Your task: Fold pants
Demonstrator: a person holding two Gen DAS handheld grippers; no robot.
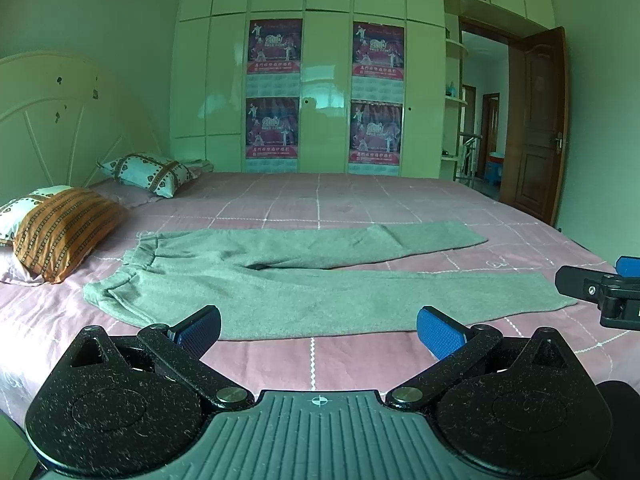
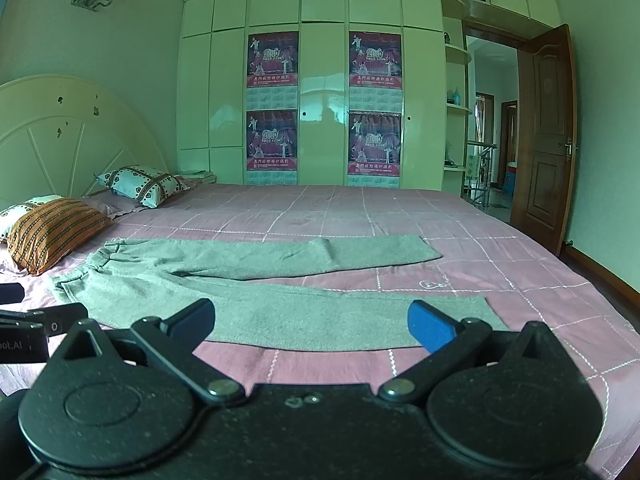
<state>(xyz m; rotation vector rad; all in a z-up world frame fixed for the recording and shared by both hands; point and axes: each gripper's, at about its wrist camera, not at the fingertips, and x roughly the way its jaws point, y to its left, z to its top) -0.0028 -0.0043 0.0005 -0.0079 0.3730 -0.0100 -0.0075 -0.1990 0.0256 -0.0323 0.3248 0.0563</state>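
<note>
I see fuzzy grey pants flat at 12 o'clock on pink grid bed; left gripper and right gripper fingers wide apart, empty.

The soft grey-green fleece pants are one plain colour. The bed's dusty-pink cotton sheet carries a grid of thin white stitched lines. One rectangular pillow is orange with dark brown stripes; the pillow farther back is pale with brown bands and small heart marks. The tall glossy wardrobe is cream-white and bears four magenta-and-purple posters. The panelled wooden door is reddish brown. Each black claw has blue textured pads.
</note>
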